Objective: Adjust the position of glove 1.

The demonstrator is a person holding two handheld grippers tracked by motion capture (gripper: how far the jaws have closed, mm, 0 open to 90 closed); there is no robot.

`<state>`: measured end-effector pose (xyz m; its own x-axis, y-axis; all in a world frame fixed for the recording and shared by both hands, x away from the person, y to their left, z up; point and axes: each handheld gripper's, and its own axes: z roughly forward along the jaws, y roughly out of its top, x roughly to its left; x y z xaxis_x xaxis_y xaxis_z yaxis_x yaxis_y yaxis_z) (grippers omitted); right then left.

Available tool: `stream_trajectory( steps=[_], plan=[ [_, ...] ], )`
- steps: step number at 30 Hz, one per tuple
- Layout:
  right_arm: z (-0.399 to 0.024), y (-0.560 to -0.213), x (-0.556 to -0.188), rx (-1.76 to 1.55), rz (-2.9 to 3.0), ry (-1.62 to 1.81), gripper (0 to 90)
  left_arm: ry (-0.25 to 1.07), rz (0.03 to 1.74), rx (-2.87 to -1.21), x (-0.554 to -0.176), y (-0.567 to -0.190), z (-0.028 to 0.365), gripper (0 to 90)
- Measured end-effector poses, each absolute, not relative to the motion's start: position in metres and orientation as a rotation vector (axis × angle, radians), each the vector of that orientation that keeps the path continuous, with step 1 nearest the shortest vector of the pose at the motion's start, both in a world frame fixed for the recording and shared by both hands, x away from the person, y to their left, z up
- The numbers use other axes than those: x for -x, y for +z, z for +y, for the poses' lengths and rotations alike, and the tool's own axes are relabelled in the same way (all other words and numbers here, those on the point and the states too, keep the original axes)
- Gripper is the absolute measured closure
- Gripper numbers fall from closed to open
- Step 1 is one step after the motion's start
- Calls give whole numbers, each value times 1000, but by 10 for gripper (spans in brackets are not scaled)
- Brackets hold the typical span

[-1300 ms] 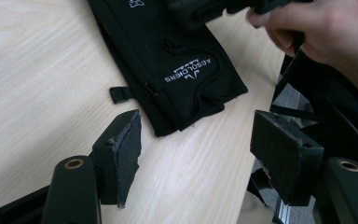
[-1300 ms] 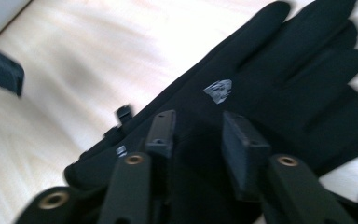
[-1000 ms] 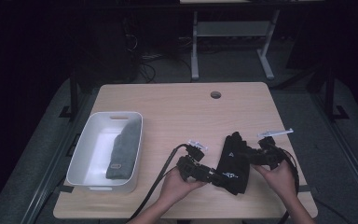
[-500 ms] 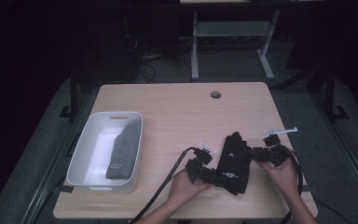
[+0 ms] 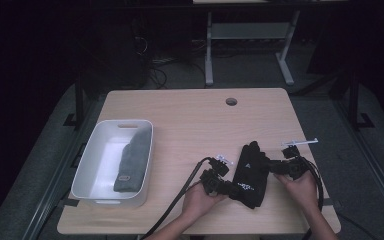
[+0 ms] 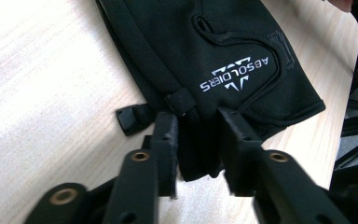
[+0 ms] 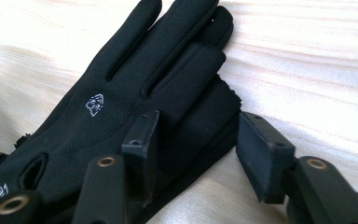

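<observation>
Pale wood table [image 5: 190, 125], dark room beyond, metal frame legs behind.

Item, nearest: my left gripper [image 6: 198, 135], at the near edge in the high view [image 5: 219, 181]. Its jaws have just been closing and now pinch the cuff of a black glove [image 6: 205, 42]. White print on the cuff reads "ABSOLDIERS", upside down in the left gripper view, with a chevron mark beside it. A small black strap tab [image 6: 129, 119] lies on the wood just beside the cuff.

Item: my right gripper [image 7: 196, 140], at the glove's other side [image 5: 289, 167]. Jaws spread; one pad rests on the glove's outer finger, the other stands off it over bare wood. No pinch.

Item: glove, flat on the table toward its near right, between both grippers [image 5: 251, 172], fingers pointing away from me. A small white animal-head logo [image 7: 94, 104] sits on its back; the letters "ERS" show at the cuff end.

Item, left: white bin [image 5: 97, 155], with handle slot at its far wall. Contents: one grey folded cloth [image 5: 132, 160] with a small label near its near end, unreadable.

Item, far: round cable hole [image 5: 231, 101] near the table's back edge.
</observation>
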<state>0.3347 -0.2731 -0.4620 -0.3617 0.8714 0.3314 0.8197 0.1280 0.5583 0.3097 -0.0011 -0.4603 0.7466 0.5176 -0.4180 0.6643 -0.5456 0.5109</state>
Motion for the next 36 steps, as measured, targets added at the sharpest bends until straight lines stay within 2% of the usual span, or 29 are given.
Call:
stream_trajectory(
  steps=[7, 13, 36],
  plan=[
    [-270, -462, -334, -1750, 2308, 1069, 670, -342, 893, -2249, -316, -463, 0, 789],
    [-270, -459, -332, -1736, 2296, 1098, 793, -383, 907, -2211, -319, -465, 4, 810],
    [-269, -446, -329, -1767, 2280, 1217, 818, -370, 901, -2176, -319, -451, 21, 817]
  ],
)
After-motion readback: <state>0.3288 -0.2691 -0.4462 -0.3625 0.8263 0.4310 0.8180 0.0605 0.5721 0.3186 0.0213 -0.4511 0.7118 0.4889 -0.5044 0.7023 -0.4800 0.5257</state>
